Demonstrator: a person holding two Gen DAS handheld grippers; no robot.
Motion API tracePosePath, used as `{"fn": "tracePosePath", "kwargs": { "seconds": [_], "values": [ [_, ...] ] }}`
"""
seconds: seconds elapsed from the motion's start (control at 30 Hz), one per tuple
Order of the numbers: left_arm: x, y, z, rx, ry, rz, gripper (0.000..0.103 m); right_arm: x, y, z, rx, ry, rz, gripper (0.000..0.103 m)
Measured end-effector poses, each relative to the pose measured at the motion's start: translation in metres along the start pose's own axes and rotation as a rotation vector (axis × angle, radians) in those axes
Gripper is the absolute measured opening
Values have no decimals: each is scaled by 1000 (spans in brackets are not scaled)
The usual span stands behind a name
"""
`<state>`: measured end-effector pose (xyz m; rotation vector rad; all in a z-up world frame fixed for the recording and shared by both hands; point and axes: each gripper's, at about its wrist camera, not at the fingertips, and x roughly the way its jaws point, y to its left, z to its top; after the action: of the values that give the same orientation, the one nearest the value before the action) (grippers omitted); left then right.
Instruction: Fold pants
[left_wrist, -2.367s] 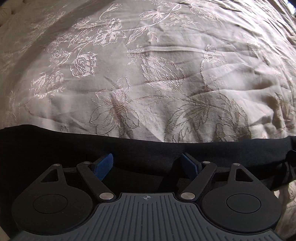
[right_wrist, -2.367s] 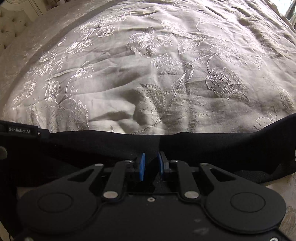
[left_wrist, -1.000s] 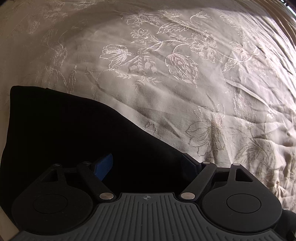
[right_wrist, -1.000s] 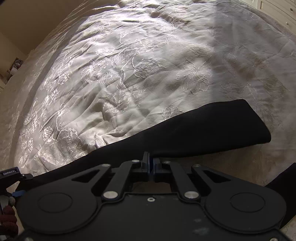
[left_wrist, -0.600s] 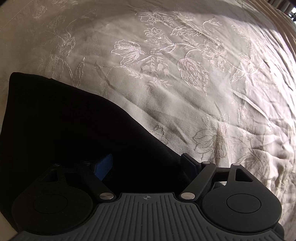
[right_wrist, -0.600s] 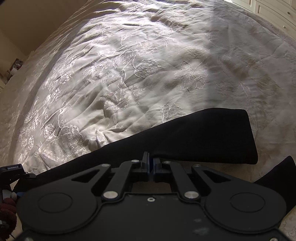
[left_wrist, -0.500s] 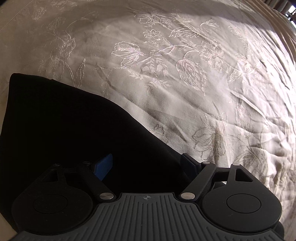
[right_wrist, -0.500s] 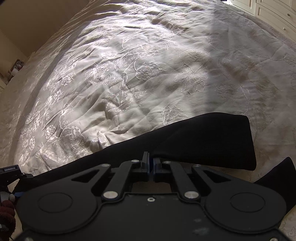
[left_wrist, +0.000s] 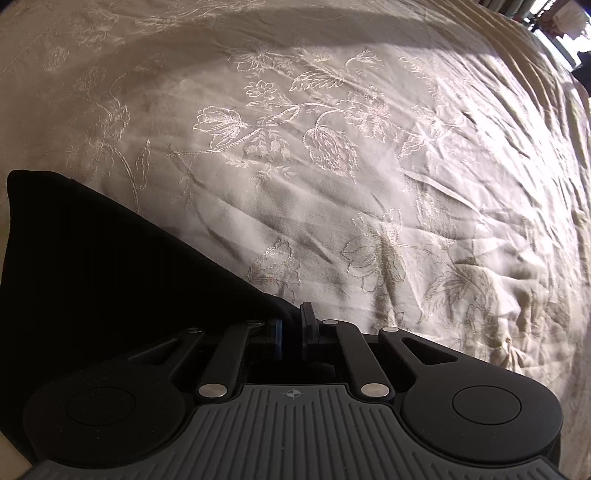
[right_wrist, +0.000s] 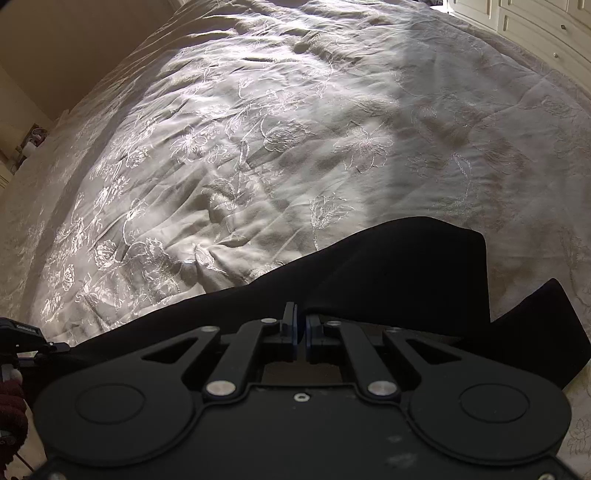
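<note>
Black pants (left_wrist: 110, 277) lie on a floral beige bedspread (left_wrist: 332, 147), filling the lower left of the left wrist view. My left gripper (left_wrist: 291, 328) points steeply down, its jaws closing to a pinch with the pants' edge caught between the blue pads. In the right wrist view the pants (right_wrist: 406, 266) stretch across the bottom, one leg end lifted off the bed at the right. My right gripper (right_wrist: 302, 328) is shut on a fold of that cloth. The left gripper (right_wrist: 22, 332) shows at the far left edge, held by a hand in a dark red sleeve (right_wrist: 11, 406).
The wrinkled bedspread (right_wrist: 258, 147) spreads far ahead of both grippers. White drawers (right_wrist: 535, 22) stand beyond the bed at the top right of the right wrist view. A beige wall rises at the top left there.
The left jaws went from wide open over the pants to closed on their edge. Both grippers rose a little, and the pants leg in the right view lifted and drew nearer.
</note>
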<state>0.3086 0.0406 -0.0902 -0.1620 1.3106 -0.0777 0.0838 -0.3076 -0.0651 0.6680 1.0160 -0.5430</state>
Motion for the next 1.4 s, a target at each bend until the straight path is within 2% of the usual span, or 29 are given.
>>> {"fn": "tracePosePath", "kwargs": {
  "seconds": [0.2, 0.37, 0.5, 0.7, 0.9, 1.1, 1.23, 1.27, 1.4],
  "values": [
    [-45, 21, -68, 102, -21, -2, 8, -22, -17, -29, 13, 7, -27, 5],
    [-35, 42, -125, 162, 55, 34, 8, -22, -37, -65, 55, 52, -78, 5],
    [-16, 49, -148, 174, 107, 52, 9, -9, -52, -91, 84, 91, -131, 5],
    [-5, 39, -159, 220, 109, 81, 8, -4, -73, -109, 164, 66, -136, 13],
    [-6, 34, -162, 187, 92, 115, 8, -26, -100, -109, 244, 1, -96, 21],
    [-8, 30, -165, 149, 82, 153, 8, -42, -147, -92, 315, -69, -131, 22],
    [-7, 26, -166, 147, 72, 181, 8, -54, -180, -77, 369, -123, -167, 28],
    [-7, 25, -167, 152, 69, 187, 8, -54, -187, -73, 371, -129, -174, 31],
    [-11, 23, -170, 156, 61, 201, 8, -48, -206, -60, 334, -125, -162, 32]
  ]
}}
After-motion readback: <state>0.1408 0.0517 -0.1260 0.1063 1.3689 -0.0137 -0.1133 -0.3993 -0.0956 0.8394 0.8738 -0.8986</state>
